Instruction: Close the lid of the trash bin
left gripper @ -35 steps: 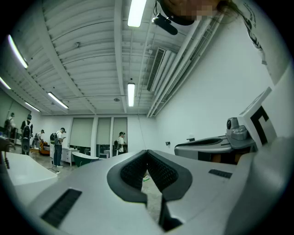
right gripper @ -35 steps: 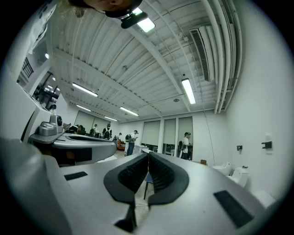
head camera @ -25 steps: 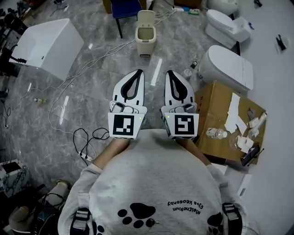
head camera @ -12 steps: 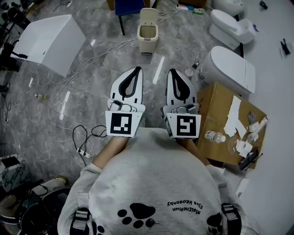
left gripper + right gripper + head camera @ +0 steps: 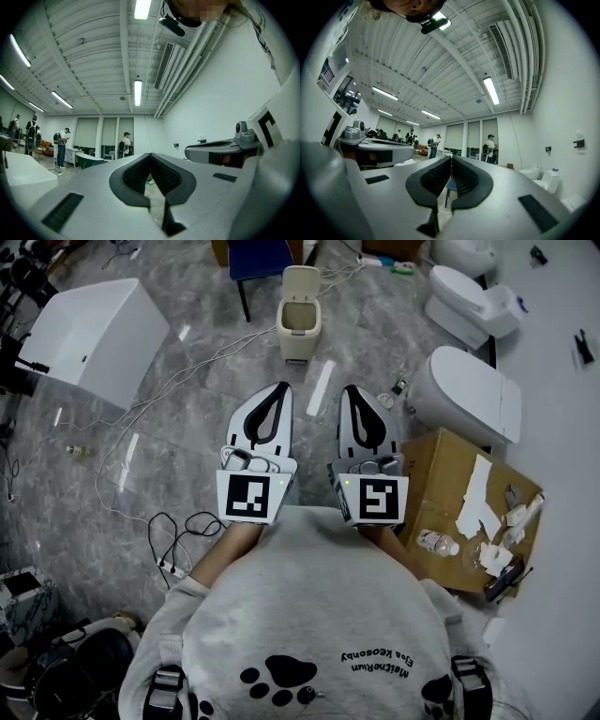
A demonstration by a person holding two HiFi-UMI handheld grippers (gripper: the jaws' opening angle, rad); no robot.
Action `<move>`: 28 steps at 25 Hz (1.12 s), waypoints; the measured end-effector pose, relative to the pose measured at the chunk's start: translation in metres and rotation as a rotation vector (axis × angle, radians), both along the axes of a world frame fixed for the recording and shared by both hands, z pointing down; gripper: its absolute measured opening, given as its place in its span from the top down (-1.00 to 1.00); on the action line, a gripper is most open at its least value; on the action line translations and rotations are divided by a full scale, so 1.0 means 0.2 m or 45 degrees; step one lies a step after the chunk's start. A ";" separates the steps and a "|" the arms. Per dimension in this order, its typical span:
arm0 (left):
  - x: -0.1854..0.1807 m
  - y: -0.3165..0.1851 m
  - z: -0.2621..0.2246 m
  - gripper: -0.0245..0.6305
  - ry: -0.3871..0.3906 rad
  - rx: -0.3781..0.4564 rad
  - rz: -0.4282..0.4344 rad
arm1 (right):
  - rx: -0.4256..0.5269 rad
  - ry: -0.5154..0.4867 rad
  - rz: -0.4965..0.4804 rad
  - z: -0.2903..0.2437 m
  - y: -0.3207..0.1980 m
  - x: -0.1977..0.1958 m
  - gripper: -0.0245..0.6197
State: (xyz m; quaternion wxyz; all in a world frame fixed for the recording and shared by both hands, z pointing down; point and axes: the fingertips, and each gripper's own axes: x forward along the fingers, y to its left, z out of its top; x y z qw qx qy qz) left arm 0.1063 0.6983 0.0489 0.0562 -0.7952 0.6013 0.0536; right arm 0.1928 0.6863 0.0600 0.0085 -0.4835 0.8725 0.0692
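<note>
Grey marble floor [image 5: 187,418] carries one white cabinet [image 5: 94,334], two toilets [image 5: 473,395] and one cardboard box [image 5: 441,465] at the sides. Two tools, left gripper [image 5: 281,388] and right gripper [image 5: 349,390], have jaws pressed together on nothing. One beige trash bin [image 5: 300,320], its lid upright, stands well ahead of them, with a pale strip [image 5: 320,388] between; one blue chair [image 5: 258,257] is cut off at the top edge.

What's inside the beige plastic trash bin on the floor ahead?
The beige plastic trash bin stands with its hinged lid raised. Through the opening only pale inner walls show, with no contents visible. Its bottom is too small and shaded to judge.
</note>
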 end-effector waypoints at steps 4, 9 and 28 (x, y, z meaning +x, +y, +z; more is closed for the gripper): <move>-0.09 -0.24 -0.01 0.86 0.002 -0.009 0.013 | -0.015 -0.016 0.018 -0.01 -0.24 -0.09 0.82; -0.20 -0.56 -0.04 0.86 0.000 -0.009 0.044 | -0.017 -0.019 0.047 -0.03 -0.55 -0.20 0.82; -0.46 -1.33 0.02 0.86 0.015 -0.027 0.148 | -0.025 -0.005 0.126 0.01 -1.30 -0.48 0.82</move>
